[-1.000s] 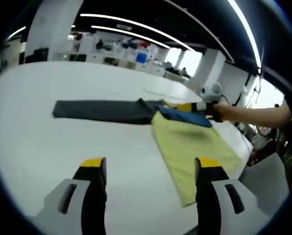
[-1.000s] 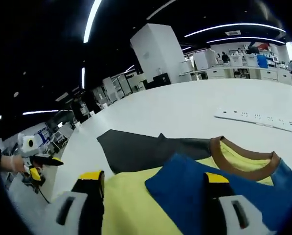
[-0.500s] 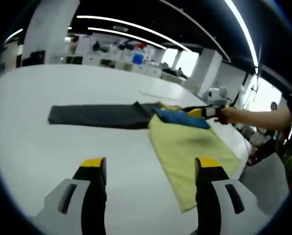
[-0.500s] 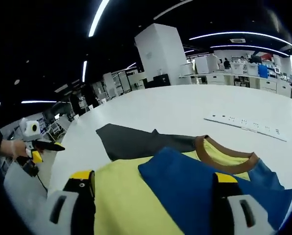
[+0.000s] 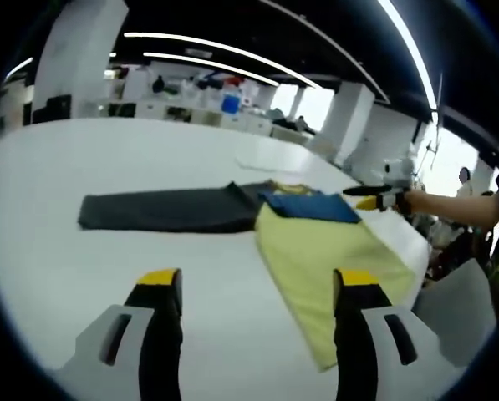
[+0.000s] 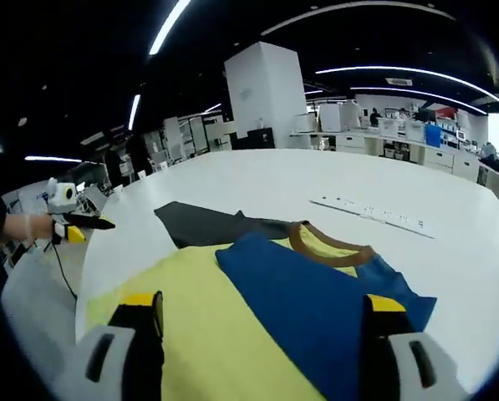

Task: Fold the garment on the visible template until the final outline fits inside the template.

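The fold looks only partly done, as I judge it: a dark sleeve (image 5: 161,210) of the shirt (image 5: 328,251) is spread out flat across the white desk (image 5: 57,276), reaching toward the desk's left side in the left gripper view, while a blue sleeve (image 5: 309,206) has been laid over the yellow body, so one side seems folded in and the other side plus any lengthwise fold are left; no template outline can be made out under the cloth, so whether the outline fits cannot be told. The left gripper (image 5: 254,288) hangs above bare desk short of the shirt, jaws spread apart and holding nothing. The shirt itself is pale yellow with a brown ribbed collar (image 6: 328,246), its body lying smooth with few wrinkles and its lower hem running close to the desk's near right edge; in the right gripper view the blue panel (image 6: 316,296) crosses the yellow from below the collar toward the right. The right gripper (image 6: 262,322) hovers just over the yellow and blue cloth, released and empty, and it shows in the left gripper view past the desk's far right edge (image 5: 374,197). A white power strip (image 6: 368,215) lies on the desk beyond the collar, well apart from the shirt
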